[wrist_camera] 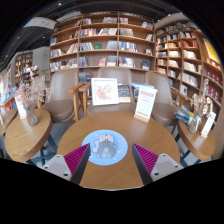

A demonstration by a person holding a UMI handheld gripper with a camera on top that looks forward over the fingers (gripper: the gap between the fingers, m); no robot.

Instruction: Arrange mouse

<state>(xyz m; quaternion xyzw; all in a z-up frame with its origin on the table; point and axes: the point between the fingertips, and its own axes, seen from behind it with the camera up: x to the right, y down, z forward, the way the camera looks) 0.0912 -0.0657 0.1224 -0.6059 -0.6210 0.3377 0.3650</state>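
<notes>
Gripper view: gripper [108,160] w/ fingers spread wide apart, pink pads [75,157] facing inward on each side, nothing pinched. Between the fingers, resting on its own support w/ a gap on both sides, sits the mouse [105,148], greyish, on a round light-blue mouse mat [120,139]. Mouse is roughly at the mat's centre, not touching either pad. Too small to tell which end is front; long axis looks about in line w/ the fingers, running away from the camera, but can't be sure.

Mat lies on a round wooden table [110,122]. Bare wood shows all round the mat, so open room left, right & beyond it before the rim. Table's far edge curves just ahead of two upright things: a display card w/ red print [105,92] to the left & a white sign [146,102] to the right, both near the far rim, well apart from the mouse.

Another round wooden table [22,135] stands to the left, separate, w/ a small plant or ornament [30,104] on it. Wooden chair [80,98] behind the main table. Bookshelves [105,42] full of books line the back wall & the right side
</notes>
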